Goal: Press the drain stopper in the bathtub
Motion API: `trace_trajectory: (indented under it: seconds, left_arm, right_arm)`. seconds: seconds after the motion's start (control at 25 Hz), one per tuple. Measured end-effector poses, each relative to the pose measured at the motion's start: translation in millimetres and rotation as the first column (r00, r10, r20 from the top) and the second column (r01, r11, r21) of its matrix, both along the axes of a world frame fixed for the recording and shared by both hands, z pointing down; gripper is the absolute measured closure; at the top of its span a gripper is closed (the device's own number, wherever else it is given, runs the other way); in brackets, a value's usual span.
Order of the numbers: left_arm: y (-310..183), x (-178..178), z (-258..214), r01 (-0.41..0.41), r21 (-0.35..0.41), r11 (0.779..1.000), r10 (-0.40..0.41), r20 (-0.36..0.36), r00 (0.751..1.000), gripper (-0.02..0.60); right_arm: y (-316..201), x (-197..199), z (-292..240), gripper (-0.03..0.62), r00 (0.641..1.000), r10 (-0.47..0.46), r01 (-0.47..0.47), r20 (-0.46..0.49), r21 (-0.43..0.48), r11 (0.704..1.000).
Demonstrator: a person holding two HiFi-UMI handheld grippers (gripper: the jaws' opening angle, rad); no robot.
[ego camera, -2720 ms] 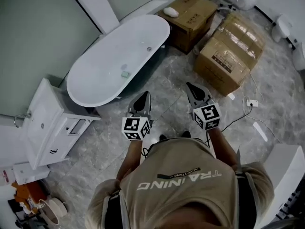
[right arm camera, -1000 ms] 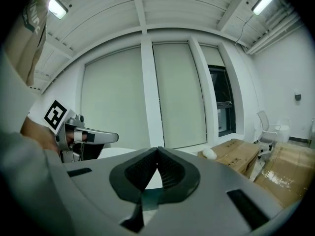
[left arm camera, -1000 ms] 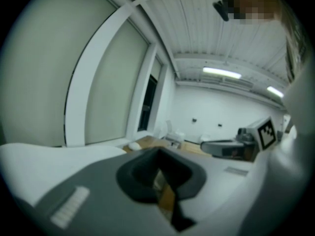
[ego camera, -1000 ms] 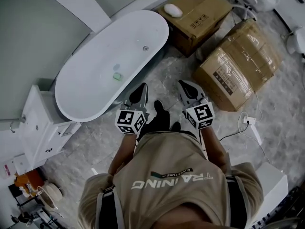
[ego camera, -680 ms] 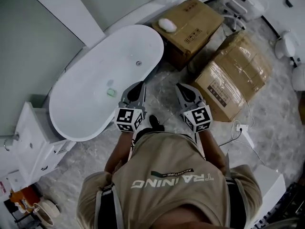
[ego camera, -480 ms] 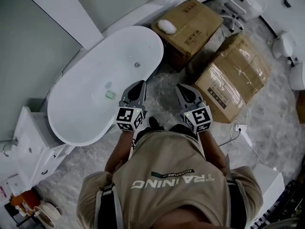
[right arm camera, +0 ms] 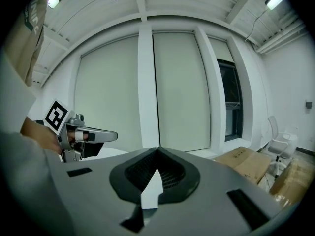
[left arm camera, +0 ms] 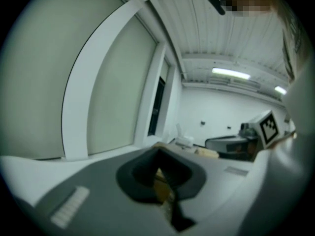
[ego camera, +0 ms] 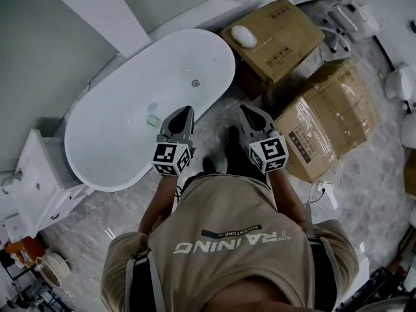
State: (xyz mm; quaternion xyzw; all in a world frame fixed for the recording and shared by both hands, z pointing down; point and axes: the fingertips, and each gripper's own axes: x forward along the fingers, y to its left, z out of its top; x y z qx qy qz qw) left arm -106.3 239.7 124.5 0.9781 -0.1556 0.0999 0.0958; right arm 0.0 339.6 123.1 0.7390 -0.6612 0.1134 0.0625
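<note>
Marble floor (ego camera: pixel 213 127), one bathtub (ego camera: pixel 123 135), two boxes (ego camera: pixel 276 34) (ego camera: pixel 335 125) — left gripper (ego camera: pixel 186 109), right gripper (ego camera: pixel 242 108), closed.

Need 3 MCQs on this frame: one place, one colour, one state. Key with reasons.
1. The white rounded object lies:
A on the floor
B on a cardboard box
C on the vanity cabinet

2. Colour of the small thing lying in the bathtub:
A pale green
B red
C black

3. Jaws of the right hand-held gripper:
A wide apart
B shut on the stopper
C shut, empty

Key:
1 B, it rests on the box's top face.
2 A, it shows greenish against the white tub.
3 C, the tips meet with nothing between.
</note>
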Motion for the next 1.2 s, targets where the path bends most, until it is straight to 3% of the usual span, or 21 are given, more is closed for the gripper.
trace_trajectory:
  seconds: [0.16, 0.32, 0.44, 0.52, 0.64, 0.8, 0.96, 1.2]
  left_arm:
    - [-32.2, 19.5, -4.3, 0.075, -0.012, 0.997, -0.074, 0.04, 0.996, 0.58]
    - [-68.1, 56.0, -10.0, 0.117, -0.039, 0.992, -0.116, 0.029, 0.993, 0.58]
    - [-81.2, 85.7, -19.4, 0.149, -0.008, 0.989, -0.148, 0.021, 0.989, 0.58]
    - [-91.6, 97.5, -25.3, 0.195, -0.03, 0.98, -0.195, -0.004, 0.981, 0.58]
    - [-109.9, 93.6, -22.7, 0.291, -0.097, 0.952, -0.295, -0.024, 0.955, 0.58]
    - [-119.3, 70.7, -9.0, 0.382, -0.066, 0.922, -0.379, 0.058, 0.924, 0.58]
    - [-134.4, 74.0, -2.7, 0.392, -0.022, 0.92, -0.389, 0.085, 0.917, 0.58]
    - [-160.8, 79.9, 1.7, 0.388, -0.008, 0.922, -0.387, 0.061, 0.92, 0.58]
  right_arm:
    - [-46.4, 31.2, -6.6, 0.58, 0.996, -0.089, 0.089, -0.019, 0.006, 0.996]
    - [-90.4, 65.6, -11.1, 0.58, 0.982, -0.166, 0.167, -0.086, 0.003, 0.986]
    - [-111.3, 88.3, -5.7, 0.58, 0.974, -0.224, 0.224, -0.039, 0.005, 0.975]
    - [-127.2, 102.4, -5.5, 0.58, 0.965, -0.261, 0.261, -0.026, 0.01, 0.965]
    - [-149.0, 111.0, -6.1, 0.58, 0.944, -0.329, 0.33, -0.022, 0.029, 0.944]
    - [-164.4, 112.4, 6.6, 0.58, 0.917, -0.397, 0.397, -0.036, -0.004, 0.918]
    - [-183.5, 124.7, 20.0, 0.58, 0.912, -0.409, 0.408, -0.026, -0.019, 0.913]
    - [-206.7, 111.9, 16.6, 0.58, 0.904, -0.427, 0.426, -0.008, -0.02, 0.904]
